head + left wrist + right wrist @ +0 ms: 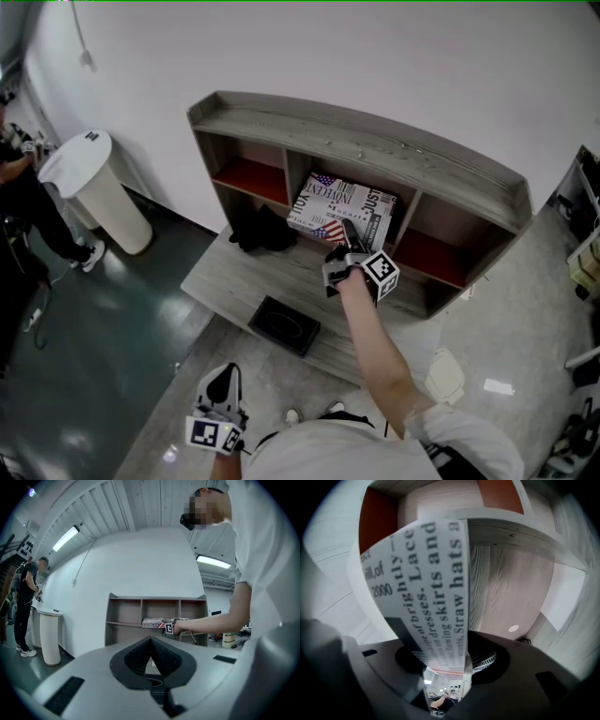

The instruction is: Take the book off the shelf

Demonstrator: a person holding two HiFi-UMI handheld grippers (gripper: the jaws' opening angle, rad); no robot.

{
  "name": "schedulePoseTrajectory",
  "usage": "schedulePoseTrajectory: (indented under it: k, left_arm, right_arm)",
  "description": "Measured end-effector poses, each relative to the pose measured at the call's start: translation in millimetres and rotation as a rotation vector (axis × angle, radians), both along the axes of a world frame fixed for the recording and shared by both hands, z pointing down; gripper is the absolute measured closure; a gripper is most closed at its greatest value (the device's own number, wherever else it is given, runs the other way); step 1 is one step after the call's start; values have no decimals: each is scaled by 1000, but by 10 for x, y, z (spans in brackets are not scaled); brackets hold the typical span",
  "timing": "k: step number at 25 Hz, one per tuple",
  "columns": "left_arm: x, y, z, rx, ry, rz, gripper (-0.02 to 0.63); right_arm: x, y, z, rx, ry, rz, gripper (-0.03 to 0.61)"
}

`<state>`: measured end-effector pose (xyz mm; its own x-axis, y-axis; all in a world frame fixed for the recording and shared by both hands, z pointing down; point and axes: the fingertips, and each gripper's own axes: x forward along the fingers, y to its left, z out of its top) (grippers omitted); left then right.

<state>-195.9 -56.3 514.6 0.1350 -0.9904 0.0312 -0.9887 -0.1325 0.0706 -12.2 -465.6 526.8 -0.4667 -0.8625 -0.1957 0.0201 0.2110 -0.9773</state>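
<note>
**Right arm stretched out and gripping, left gripper tucked low and closed**

The right arm [382,352] comes bare out of a white sleeve [469,441] at 5 o'clock in the head view and stretches towards 11 o'clock, ending near the middle of the frame. It carries the right gripper [348,231], whose marker cube [382,270] sits on the 3 o'clock side and whose fingers point to 12 o'clock. In the right gripper view the jaws stand partly closed, with the book [433,592] upright between them and the pads pressing on it. The left gripper [227,374] sits close to the body at 7 o'clock and points to 12 o'clock. Its jaws are together, tips meeting, with nothing between them
</note>
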Motion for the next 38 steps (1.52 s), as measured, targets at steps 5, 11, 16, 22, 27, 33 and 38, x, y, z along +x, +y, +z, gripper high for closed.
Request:
schedulePoseTrajectory:
  k: [5, 11, 16, 22, 27, 33, 38]
  left_arm:
    - [24, -34, 11, 4, 11, 31, 597]
    - [106, -86, -3, 10, 11, 82, 597]
    - [133, -74, 2, 8, 10, 108, 597]
    - [123, -23, 21, -3, 11, 118, 597]
    - [62, 48, 67, -6, 20, 118, 597]
    - [42, 41, 57, 10, 33, 134, 597]
    - [94, -3, 38, 19, 35, 171, 597]
  right_arm:
    - [47, 159, -29, 18, 10, -3, 410]
    - [159, 280, -12, 35, 23, -6, 408]
    - [211, 335, -28, 42, 37, -7, 400]
    - [194, 450, -12, 51, 37, -5, 400]
    - [146, 536, -31, 67, 27, -10, 403]
    - [155, 710, -91, 102, 46, -21, 413]
    - [174, 801, -158, 114, 64, -31, 413]
